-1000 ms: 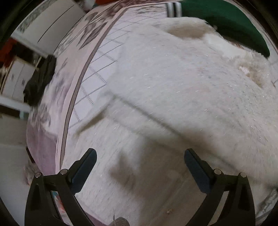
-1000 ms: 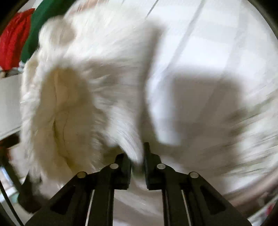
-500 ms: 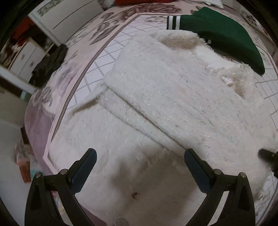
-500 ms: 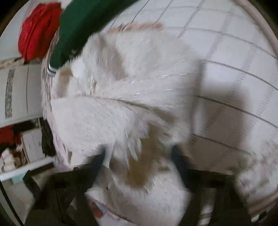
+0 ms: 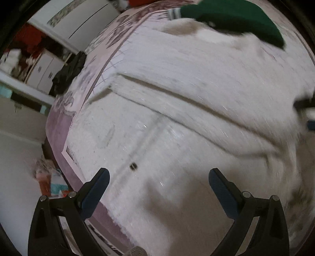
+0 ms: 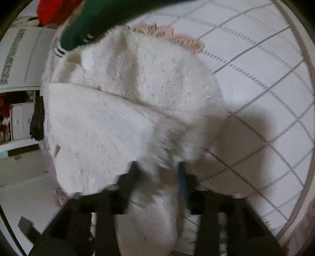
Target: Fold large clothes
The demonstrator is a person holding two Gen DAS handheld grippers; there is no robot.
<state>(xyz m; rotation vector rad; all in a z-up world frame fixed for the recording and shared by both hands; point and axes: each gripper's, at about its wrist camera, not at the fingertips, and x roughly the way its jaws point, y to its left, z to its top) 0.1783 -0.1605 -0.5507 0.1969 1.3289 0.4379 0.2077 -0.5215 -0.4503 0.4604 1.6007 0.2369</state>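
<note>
Since the earlier frame, more of the white fluffy garment [image 5: 196, 110] is brought into the left wrist view, and a small dark button [image 5: 133, 166] on its near front panel is now seen. The left gripper [image 5: 157, 189] is held spread wide above the near part of the garment, with nothing between its blue pads. The garment is spread over a pale checked bedspread [image 5: 110, 65], with one part folded across its middle. A green garment [image 5: 232, 17] is seen lying on its far edge, and a dark piece of clothing [image 5: 69, 72] is draped at the bed's left side.

In the right wrist view, the right gripper [image 6: 159, 177] is blurred; its jaws have just been opening and are parted, with a fluffy fold of the white garment [image 6: 122, 110] between them. Whether the pads touch it cannot be told. Checked bedspread [image 6: 265, 78] is seen to the right
</note>
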